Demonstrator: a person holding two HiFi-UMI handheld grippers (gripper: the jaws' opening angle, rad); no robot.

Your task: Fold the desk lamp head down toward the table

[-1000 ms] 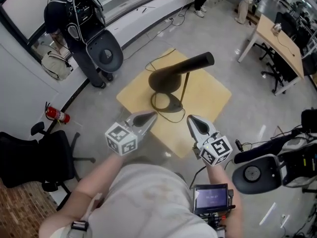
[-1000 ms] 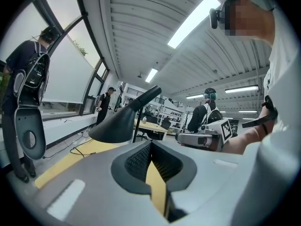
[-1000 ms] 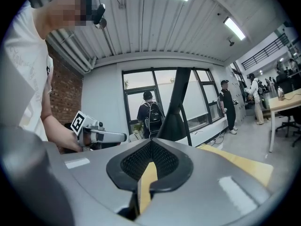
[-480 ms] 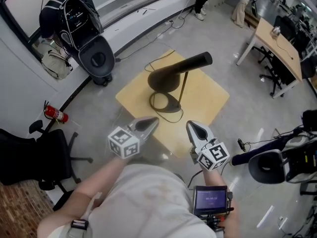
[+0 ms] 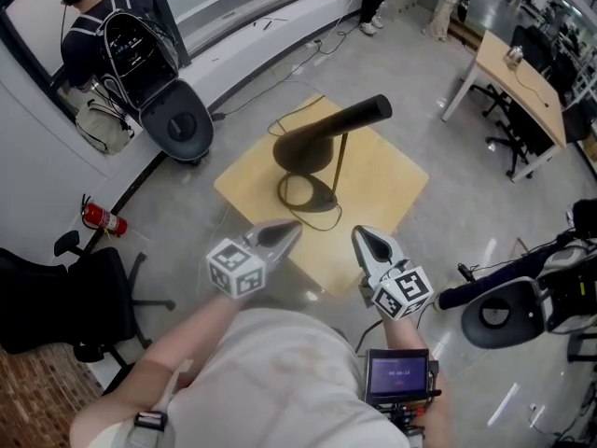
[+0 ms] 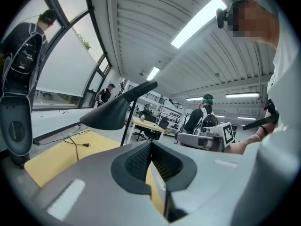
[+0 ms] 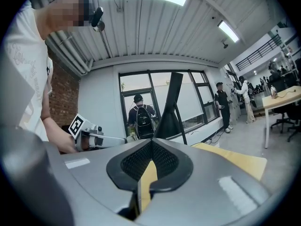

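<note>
Short of the black cone-headed desk lamp [image 5: 322, 143], our closed, empty left gripper [image 5: 289, 230] and right gripper [image 5: 362, 238] could topple it by shoving.

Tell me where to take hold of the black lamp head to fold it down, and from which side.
Probably the slim tubular rear of the lamp head, beyond the thin stem: it is narrow enough for two jaws, while the flared shade looks too wide. Come from the near side with the right tool, jaws across the tube; it is shut, so open it first.
</note>
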